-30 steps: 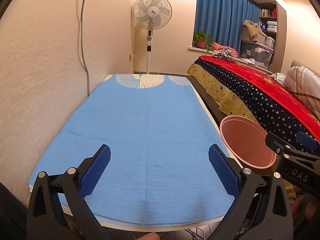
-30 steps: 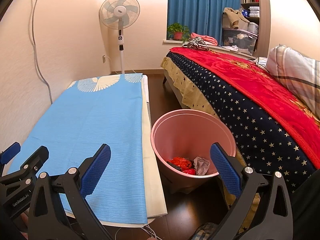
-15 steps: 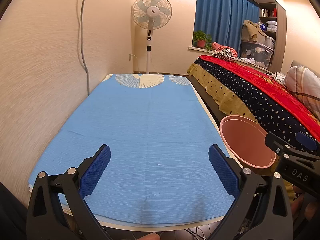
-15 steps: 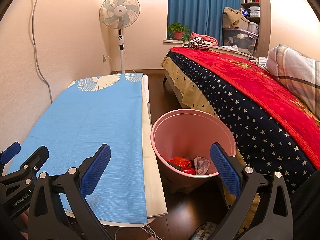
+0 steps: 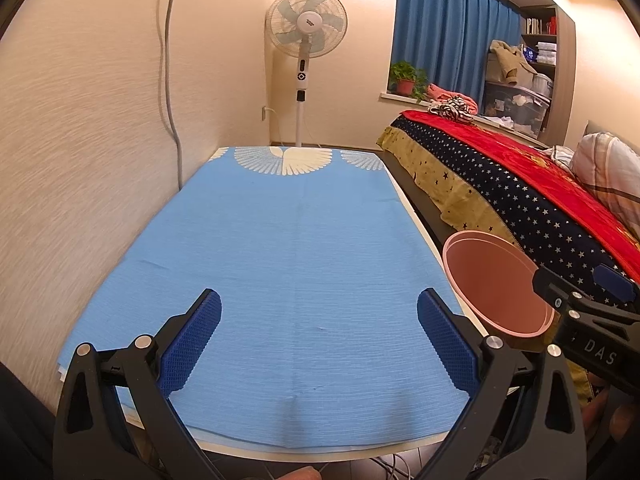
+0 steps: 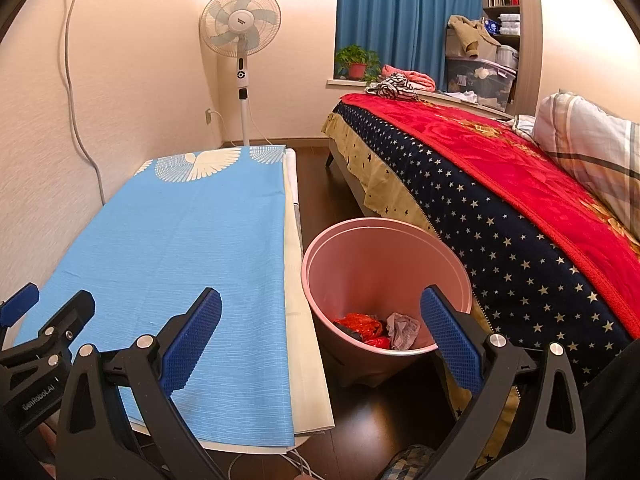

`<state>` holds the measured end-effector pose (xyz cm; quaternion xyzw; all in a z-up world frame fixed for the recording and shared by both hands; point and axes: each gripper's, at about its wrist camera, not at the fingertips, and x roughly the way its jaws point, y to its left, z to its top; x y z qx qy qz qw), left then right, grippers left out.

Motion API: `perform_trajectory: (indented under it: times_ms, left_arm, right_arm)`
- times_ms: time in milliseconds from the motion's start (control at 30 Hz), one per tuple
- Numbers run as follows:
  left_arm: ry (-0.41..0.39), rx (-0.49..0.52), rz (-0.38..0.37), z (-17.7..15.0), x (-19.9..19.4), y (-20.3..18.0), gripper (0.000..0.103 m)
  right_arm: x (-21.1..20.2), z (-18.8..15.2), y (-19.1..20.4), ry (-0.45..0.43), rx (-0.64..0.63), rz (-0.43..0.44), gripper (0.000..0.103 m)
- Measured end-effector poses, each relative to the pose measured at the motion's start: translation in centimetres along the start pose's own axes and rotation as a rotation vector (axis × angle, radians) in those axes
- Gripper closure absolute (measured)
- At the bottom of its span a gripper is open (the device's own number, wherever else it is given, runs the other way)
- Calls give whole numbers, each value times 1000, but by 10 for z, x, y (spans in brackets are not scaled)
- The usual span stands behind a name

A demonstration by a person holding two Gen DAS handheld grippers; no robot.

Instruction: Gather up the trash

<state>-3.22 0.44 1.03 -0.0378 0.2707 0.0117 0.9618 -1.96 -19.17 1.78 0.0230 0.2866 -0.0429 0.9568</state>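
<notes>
Trash lies at the bottom of the pink wastebasket (image 6: 384,276): a crumpled red wrapper (image 6: 362,326) and, just beside it, a grey wad of paper (image 6: 402,330). The wastebasket stands on the dark floor between the counter (image 6: 306,376) and the bed (image 6: 500,184). A blue cloth (image 5: 296,264) with white fan patterns at its far end covers the counter, and nothing rests on it. The left hand-held gripper (image 5: 318,344) hovers over the near end of that cloth, jaws spread wide and holding nothing. The right hand-held gripper (image 6: 320,344) hangs near the wastebasket's rim, likewise wide apart and empty, its left pad over the cloth and its right pad in front of the basket. A pedestal fan (image 5: 306,24) stands past the counter's far end by the wall.
</notes>
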Motion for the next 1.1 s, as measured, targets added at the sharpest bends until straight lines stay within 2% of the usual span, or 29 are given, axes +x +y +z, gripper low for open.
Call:
perform_trajectory:
  times_ms: [833,1100]
  left_arm:
    - [1,15,-21,-2,0,-5,8]
    - [12,-16,3,1,2,1,8]
  right_arm:
    - [1,-1,1,2,-1,6,5]
    - [2,0,-1,11,5,9,5]
